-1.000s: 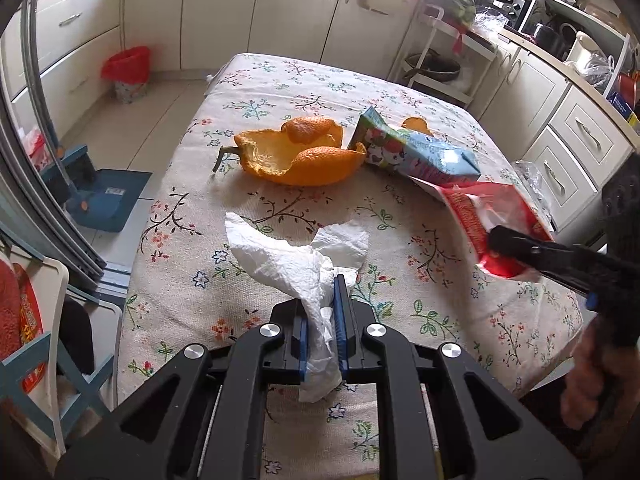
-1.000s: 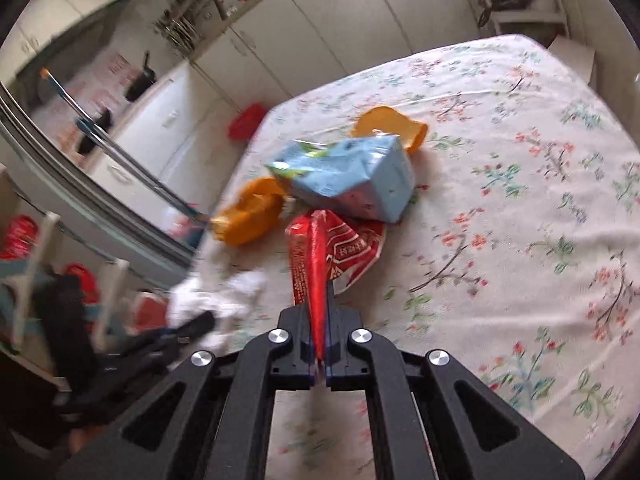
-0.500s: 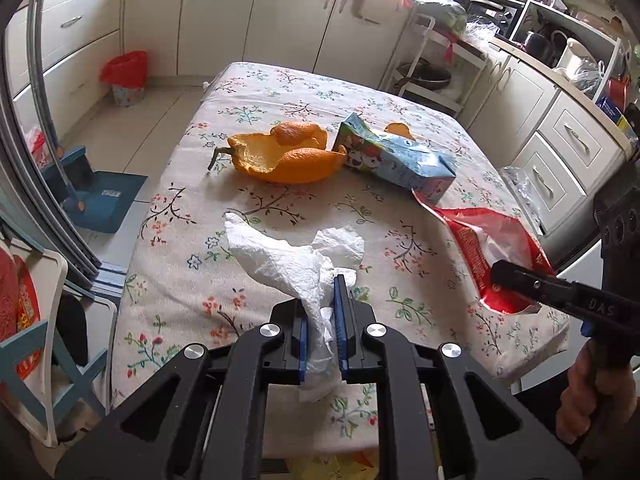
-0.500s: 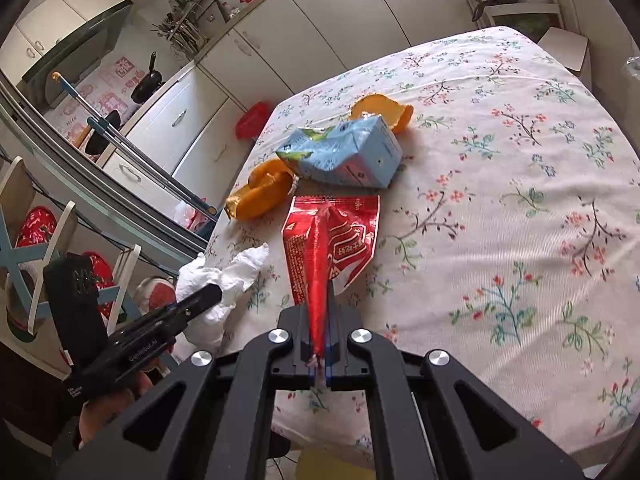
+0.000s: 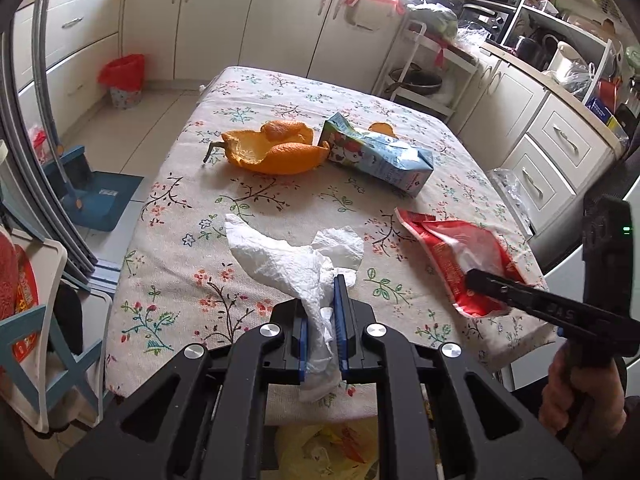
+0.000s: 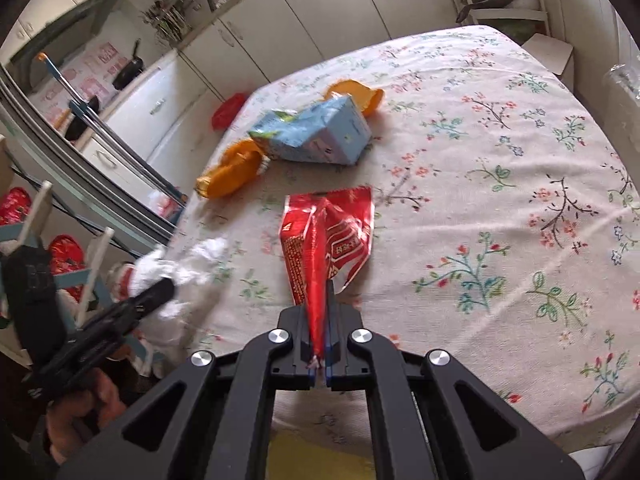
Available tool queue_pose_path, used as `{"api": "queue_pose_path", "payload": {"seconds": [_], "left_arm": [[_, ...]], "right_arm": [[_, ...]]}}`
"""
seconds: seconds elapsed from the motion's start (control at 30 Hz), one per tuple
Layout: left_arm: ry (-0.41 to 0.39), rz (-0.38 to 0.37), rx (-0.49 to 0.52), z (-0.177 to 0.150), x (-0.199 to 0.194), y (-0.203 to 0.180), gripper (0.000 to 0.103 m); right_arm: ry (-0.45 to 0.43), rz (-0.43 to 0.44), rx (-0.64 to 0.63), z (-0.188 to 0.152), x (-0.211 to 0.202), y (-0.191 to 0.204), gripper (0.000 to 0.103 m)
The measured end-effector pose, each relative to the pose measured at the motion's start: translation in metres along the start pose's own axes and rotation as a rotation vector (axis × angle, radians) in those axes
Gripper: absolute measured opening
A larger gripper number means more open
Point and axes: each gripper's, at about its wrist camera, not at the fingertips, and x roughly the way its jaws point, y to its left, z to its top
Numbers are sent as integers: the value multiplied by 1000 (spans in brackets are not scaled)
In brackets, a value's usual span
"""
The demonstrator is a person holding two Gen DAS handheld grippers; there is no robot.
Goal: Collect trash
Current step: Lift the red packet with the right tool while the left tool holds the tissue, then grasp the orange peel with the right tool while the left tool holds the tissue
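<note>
1. Left gripper (image 5: 320, 316): its blue-padded fingers (image 5: 341, 320) pinch a crumpled white paper towel (image 5: 288, 260). The towel fans out ahead of the fingers, and a tail of it hangs down between them over the near edge of the desk (image 5: 280, 92).
2. Right gripper (image 6: 319, 320): its fingers are pressed together on the gathered end of a red snack wrapper (image 6: 332, 236). The torn far end of the wrapper spreads out over the flowered cloth near the front of the desk. In the left wrist view the same wrapper (image 5: 460, 256) lies near the desk's right front corner, with the right gripper (image 5: 474, 278) closed on its near part.
3. Blue carton (image 5: 380, 156): it lies on its side around the middle of the desk, its torn end toward the orange peel (image 5: 272, 152), which it touches or nearly touches. A smaller piece of peel (image 5: 382, 128) shows just behind the carton.
4. Yellow plastic bag (image 5: 328, 452): partly visible under the left gripper, below the front edge of the desk; most of it is hidden.
5. Red-lined bin (image 5: 122, 84): stands on the floor by the cabinets, well apart from the desk.
6. Blue dustpan (image 5: 92, 192): rests on the floor to the left of the desk.
</note>
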Motion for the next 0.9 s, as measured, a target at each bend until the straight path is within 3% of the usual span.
{"api": "queue_pose_path", "payload": {"seconds": [0.07,0.1,0.27,0.37,0.47,0.6,0.9], "left_arm": [[-4,-3,-2,-1,-2,1,10],[-7,-5,-5,-1,-3,2,10],[-14,-9,-25,1,-8,9,10],[-25,-4,-25,4,-20,12,10],[-54,11,-4,6,-37,13,10],[-77,11,-25,6,-54,27,10],[-106,-22,-91,12,-63,46,10]], "right_arm": [[1,-37,-2,0,2,-1,49],[-12,-59,-9,0,1,-1,54],[-124,-164,-103,8,-15,13,54],[-155,-115,-196,15,-13,35,55],[-145,-85,-345,23,0,66,56],[-127,-112,-606,38,33,109,56],[8,-116,-869,71,111,154,56]]}}
